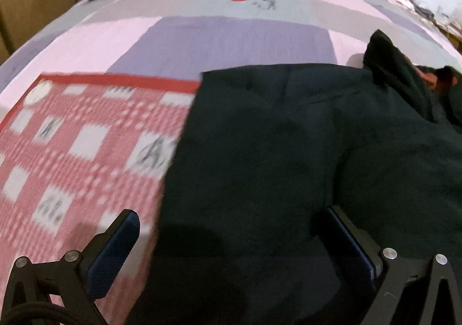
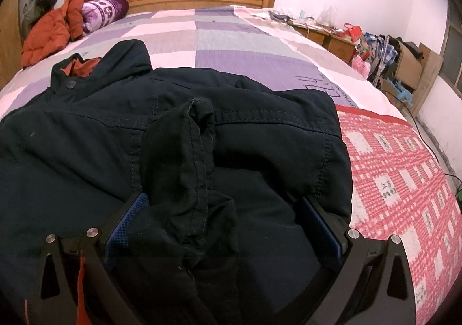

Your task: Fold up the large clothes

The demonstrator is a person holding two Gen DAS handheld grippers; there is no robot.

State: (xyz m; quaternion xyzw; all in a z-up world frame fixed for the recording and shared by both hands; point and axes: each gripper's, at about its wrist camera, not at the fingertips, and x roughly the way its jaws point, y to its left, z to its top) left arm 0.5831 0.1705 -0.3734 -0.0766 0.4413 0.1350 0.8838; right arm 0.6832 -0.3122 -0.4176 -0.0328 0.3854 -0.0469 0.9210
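Folding looks to be at the sleeve stage: the dark jacket (image 2: 86, 134) lies spread on the bed (image 2: 245, 45), its sleeve (image 2: 179, 157) bunched between the spread fingers of the right gripper (image 2: 228, 227), which stands wide open and clamps nothing. Equally wide, the left gripper (image 1: 234, 235) straddles the jacket's edge (image 1: 179, 169), holding nothing. Next, I judge, comes closing on fabric. No containers show near either.

Dark navy jacket (image 2: 202, 128) lies rumpled on the bed, orange lining showing at the collar.
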